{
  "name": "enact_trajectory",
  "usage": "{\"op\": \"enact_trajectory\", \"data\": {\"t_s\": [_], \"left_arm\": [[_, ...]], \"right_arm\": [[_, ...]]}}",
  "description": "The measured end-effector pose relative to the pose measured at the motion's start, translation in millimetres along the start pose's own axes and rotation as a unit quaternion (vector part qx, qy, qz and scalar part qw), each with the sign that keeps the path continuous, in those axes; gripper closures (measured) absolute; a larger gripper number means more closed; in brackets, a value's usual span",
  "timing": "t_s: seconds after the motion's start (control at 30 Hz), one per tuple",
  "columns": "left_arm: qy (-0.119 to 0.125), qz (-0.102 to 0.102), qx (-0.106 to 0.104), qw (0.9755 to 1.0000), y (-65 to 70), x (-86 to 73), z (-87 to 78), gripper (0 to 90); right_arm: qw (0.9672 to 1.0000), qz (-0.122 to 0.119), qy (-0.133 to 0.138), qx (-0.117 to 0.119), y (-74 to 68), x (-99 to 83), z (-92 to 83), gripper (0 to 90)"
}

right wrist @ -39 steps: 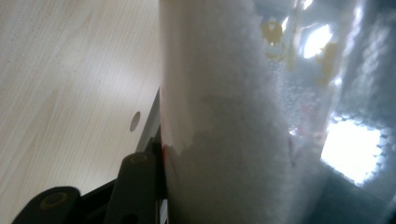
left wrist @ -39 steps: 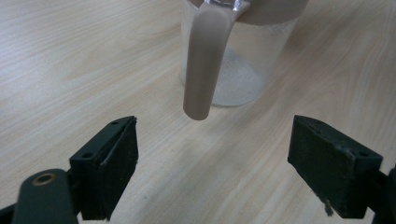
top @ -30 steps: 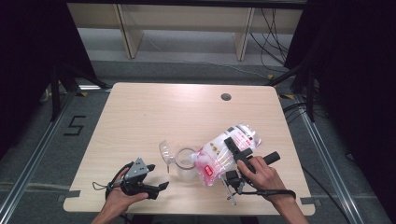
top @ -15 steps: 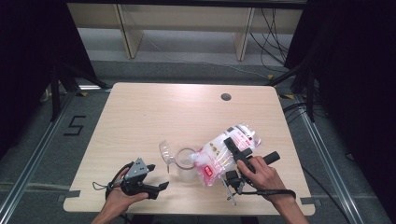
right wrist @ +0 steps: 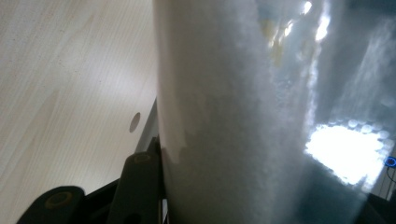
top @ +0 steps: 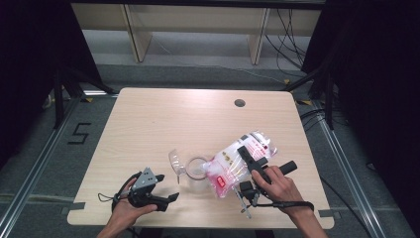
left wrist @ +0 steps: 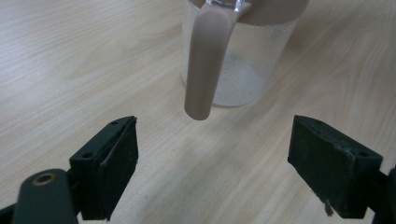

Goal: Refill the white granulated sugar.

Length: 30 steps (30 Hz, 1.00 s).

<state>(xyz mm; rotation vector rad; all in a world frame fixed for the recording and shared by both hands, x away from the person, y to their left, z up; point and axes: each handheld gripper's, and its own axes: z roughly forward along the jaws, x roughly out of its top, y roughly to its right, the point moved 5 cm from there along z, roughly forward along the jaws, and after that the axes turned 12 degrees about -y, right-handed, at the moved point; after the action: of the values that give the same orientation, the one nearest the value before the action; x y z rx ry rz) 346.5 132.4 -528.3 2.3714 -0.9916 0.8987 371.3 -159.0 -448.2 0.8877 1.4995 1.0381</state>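
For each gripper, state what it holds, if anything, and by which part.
The right gripper clamps the plastic bag of white grains across its middle, tilted over the clear jug. The left gripper holds nothing; its jaws stand open short of the jug's handle.

I am working in what looks like a lab set up for recording, not a home or kitchen. My table (top: 198, 119) is a plain light wooden one with a cable hole (top: 239, 103), standing alone on grey carpet (top: 208, 74). Black curtains (top: 29, 69) hang on both sides. Metal rails (top: 34, 173) run along the floor beside the table, and a "5" (top: 79, 134) is taped on the floor at the left. Cables (top: 289, 29) trail by the far wall, under a bare wooden shelf unit (top: 198, 20). A dark stand (top: 64, 94) rises at the table's far left corner.
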Motion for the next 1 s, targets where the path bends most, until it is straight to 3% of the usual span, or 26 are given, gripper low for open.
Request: {"op": "enact_trajectory", "data": {"t_s": [0.37, 0.53, 0.57, 0.77, 0.8, 1.0], "left_arm": [[0.005, 0.001, -0.004, 1.0000, 1.4, 0.2, 1.2, 15.8], [0.006, 0.002, -0.003, 1.0000, 1.6, 0.3, 1.2, 15.9], [0.004, 0.002, -0.004, 1.0000, 1.6, 0.0, 1.3, 15.9], [0.004, 0.002, -0.004, 1.0000, 1.6, 0.0, 1.4, 15.9], [0.002, 0.004, -0.004, 1.0000, 1.7, -0.1, 1.0, 15.9], [0.003, 0.004, -0.003, 1.0000, 1.7, -0.3, 0.9, 15.9]], "right_arm": [[1.0000, 0.006, 0.003, -0.002, 0.3, -0.9, -0.2, 59.7], [1.0000, 0.004, 0.002, -0.003, 0.9, -1.3, -0.6, 59.9], [0.9998, -0.013, 0.009, -0.011, 4.7, -0.2, 0.0, 59.9], [1.0000, -0.001, 0.004, -0.005, 3.4, -2.2, -0.5, 60.2], [0.9999, -0.012, 0.007, -0.010, 5.9, -1.6, -0.6, 60.2], [0.9999, -0.012, 0.006, -0.010, 6.0, -1.8, -0.8, 60.4]]}}
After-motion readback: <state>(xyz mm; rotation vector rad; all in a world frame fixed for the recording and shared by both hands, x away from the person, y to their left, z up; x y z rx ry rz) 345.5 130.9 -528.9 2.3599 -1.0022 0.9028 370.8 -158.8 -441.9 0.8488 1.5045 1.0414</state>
